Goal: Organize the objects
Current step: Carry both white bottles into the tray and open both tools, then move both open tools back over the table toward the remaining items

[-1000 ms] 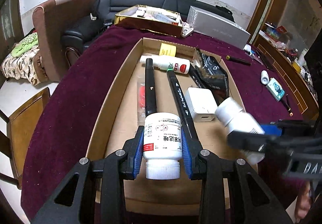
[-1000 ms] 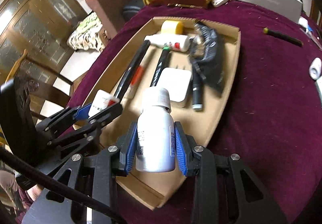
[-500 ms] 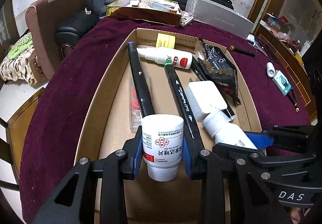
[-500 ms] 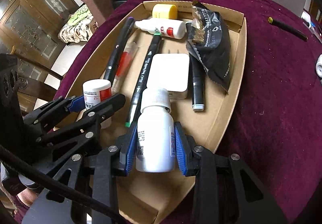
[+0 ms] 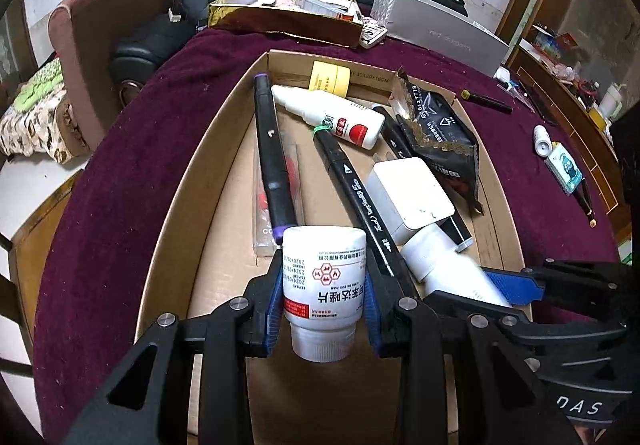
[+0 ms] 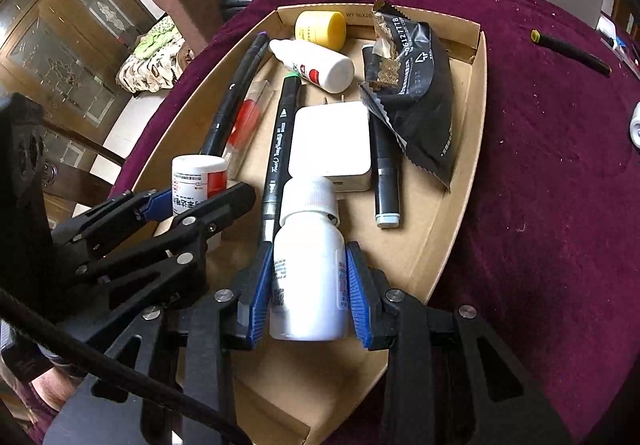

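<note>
The cardboard tray (image 6: 476,93) is already holding markers, a charger (image 6: 330,143) and a pouch, while the left gripper (image 5: 322,309) is clamping a labelled pill bottle (image 5: 324,277) at its six o'clock end, the right gripper (image 6: 308,293) is gripping a plain white bottle (image 6: 308,265) there, and a black pen (image 6: 570,51) is lying loose on the table at two o'clock.

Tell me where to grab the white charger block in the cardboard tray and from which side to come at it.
Grip the white charger block across its two long flat sides, coming straight down from above. It lies flat in the cardboard tray, prongs pointing at the far wall. A black marker runs along one side and another black marker along the other, so the fingers must slip into narrow gaps; a level approach looks blocked.
</note>
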Action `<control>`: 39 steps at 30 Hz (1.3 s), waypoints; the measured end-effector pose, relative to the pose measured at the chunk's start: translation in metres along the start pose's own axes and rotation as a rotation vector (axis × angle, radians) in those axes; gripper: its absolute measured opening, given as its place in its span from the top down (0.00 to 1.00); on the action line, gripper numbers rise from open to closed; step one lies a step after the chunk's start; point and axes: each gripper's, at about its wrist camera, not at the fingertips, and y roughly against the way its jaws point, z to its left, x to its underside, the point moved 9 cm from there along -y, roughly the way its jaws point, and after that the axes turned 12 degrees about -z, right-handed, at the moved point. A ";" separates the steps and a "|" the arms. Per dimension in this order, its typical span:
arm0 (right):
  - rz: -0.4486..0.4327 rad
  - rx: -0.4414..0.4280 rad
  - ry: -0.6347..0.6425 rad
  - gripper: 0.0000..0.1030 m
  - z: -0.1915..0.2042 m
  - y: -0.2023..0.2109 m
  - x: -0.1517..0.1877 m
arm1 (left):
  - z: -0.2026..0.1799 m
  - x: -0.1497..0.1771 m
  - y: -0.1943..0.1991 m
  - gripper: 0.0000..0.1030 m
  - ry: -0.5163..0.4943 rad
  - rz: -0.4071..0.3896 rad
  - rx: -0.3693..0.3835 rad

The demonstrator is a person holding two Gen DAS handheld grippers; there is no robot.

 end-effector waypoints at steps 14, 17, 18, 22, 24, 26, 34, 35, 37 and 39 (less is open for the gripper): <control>-0.050 -0.039 -0.059 0.48 -0.004 0.020 -0.005 | -0.003 -0.004 0.031 0.58 0.029 -0.025 0.002; -0.058 -0.042 -0.063 0.47 -0.004 0.025 -0.005 | -0.008 -0.002 0.039 0.58 0.018 -0.027 0.005; -0.062 -0.046 -0.066 0.47 -0.004 0.028 -0.005 | -0.011 -0.002 0.043 0.58 0.014 -0.031 0.004; -0.093 -0.051 -0.071 0.47 -0.006 0.042 -0.005 | -0.021 -0.003 0.055 0.58 0.000 -0.049 0.001; -0.114 -0.054 -0.081 0.46 -0.010 0.051 -0.006 | -0.029 -0.004 0.062 0.58 -0.013 -0.063 -0.005; -0.131 -0.054 -0.092 0.44 -0.015 0.058 -0.008 | -0.038 -0.005 0.068 0.58 -0.025 -0.075 -0.007; -0.198 -0.003 -0.140 0.41 -0.063 0.090 -0.005 | -0.093 -0.015 0.088 0.52 -0.140 -0.158 -0.055; -0.206 0.006 -0.148 0.41 -0.071 0.094 -0.004 | -0.101 -0.016 0.088 0.52 -0.160 -0.168 -0.062; -0.222 0.027 -0.164 0.41 -0.087 0.103 -0.003 | -0.117 -0.019 0.089 0.52 -0.199 -0.182 -0.071; -0.240 0.047 -0.185 0.41 -0.106 0.112 -0.002 | -0.132 -0.020 0.088 0.52 -0.233 -0.187 -0.076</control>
